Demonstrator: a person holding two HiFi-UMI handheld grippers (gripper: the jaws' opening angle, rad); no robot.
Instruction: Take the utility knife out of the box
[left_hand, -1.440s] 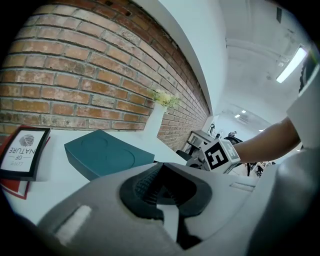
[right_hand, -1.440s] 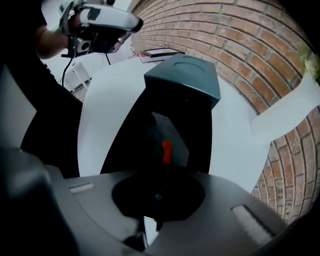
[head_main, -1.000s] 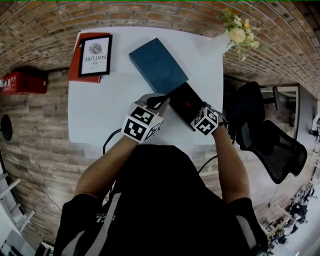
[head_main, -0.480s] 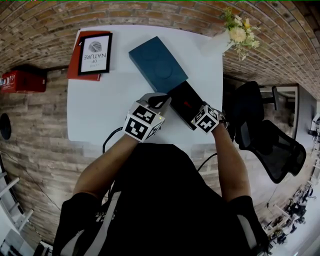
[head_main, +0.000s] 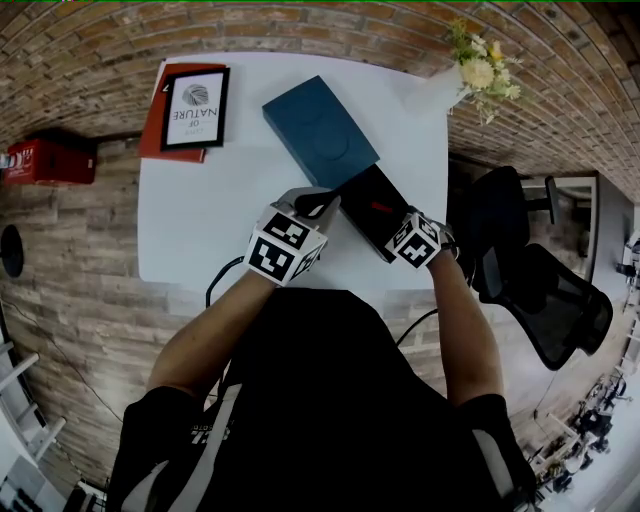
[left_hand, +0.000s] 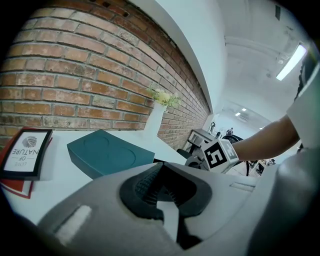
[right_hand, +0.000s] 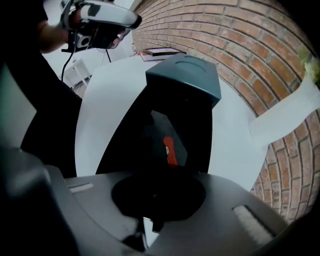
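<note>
Nearest the person, the left gripper (left_hand: 161, 182) is held at eight o'clock of the open box (head_main: 360, 190), jaws pressed together empty; the right gripper (right_hand: 159, 194) (jaws just now closing shut, nothing seen between) stands at its five o'clock end, the utility knife (right_hand: 170, 150) lying inside, teal lid (head_main: 318, 130) beyond.

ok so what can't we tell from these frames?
- utility knife: right gripper view, only its red part shows; body lost in the dark box.
- right gripper: jaws just closed; same view too dark to show anything between them.
- head view: box contents too small.
</note>
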